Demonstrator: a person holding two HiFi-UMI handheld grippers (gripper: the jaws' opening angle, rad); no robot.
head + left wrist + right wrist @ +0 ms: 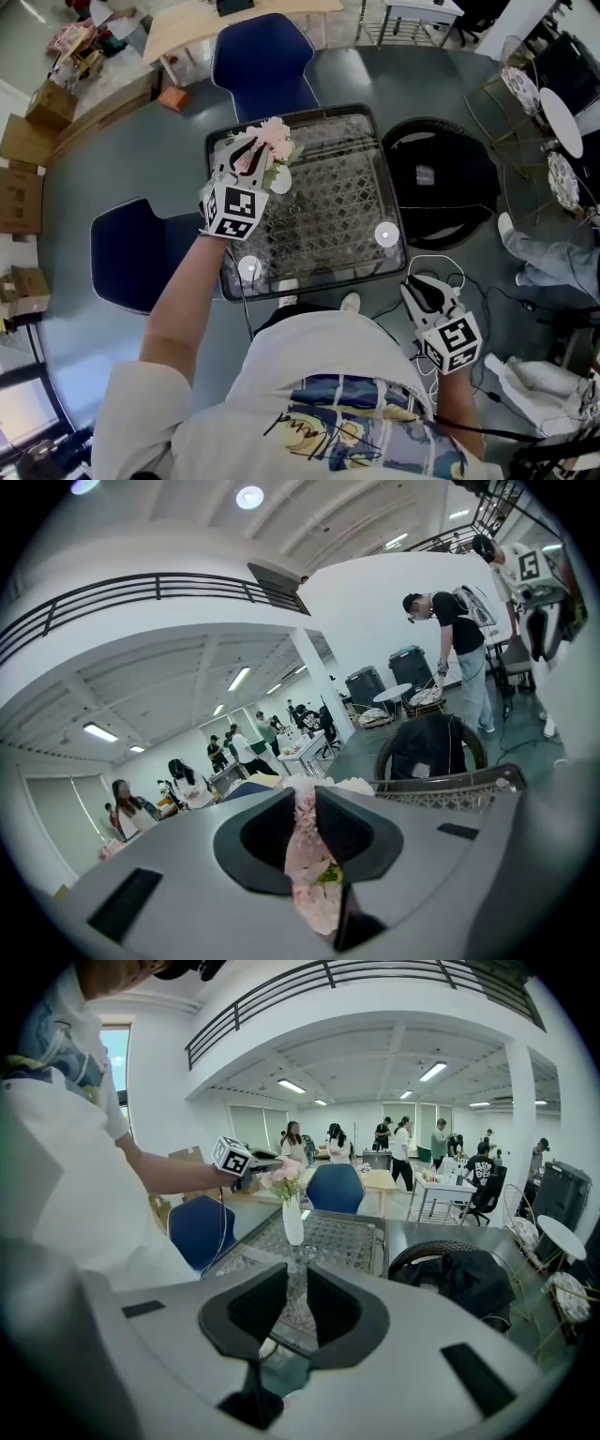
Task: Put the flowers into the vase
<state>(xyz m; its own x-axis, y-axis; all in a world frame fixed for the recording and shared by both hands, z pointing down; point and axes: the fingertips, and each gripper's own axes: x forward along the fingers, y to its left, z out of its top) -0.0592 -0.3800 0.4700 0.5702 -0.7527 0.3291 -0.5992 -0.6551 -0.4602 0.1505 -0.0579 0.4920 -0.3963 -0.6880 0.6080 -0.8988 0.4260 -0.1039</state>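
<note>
- Blue chair (pixel 131 253): stands at the table's left edge. A second blue chair (pixel 262 56) stands at the far edge.
- Left gripper (pixel 251 150): is held out on a bare arm over the table's far left corner. Its jaws pinch the pink flowers (pixel 275 136). In the left gripper view the blooms (pixel 309 864) fill the narrow gap between the two dark pads (pixel 352 832).
- Flowers, seen from the right gripper view (pixel 284 1177): are upright, directly above the vase (pixel 292 1222), with green leaves at its mouth. How deep the stems sit cannot be told.
- Vase (pixel 279 180): is white and slender. It stands upright on the table near the far left corner, just beside the left gripper's tips.
- Table (pixel 389 187): has a glass top over a metal lattice, in a dark frame.
- Round chair (pixel 441 183): stands to the right of the table, with a black garment draped over it.
- Right gripper (pixel 422 286): is held low beside the person's right side, off the table's near right corner and well apart from the vase. Its jaws (pixel 295 1283) stand slightly apart with nothing between them.
</note>
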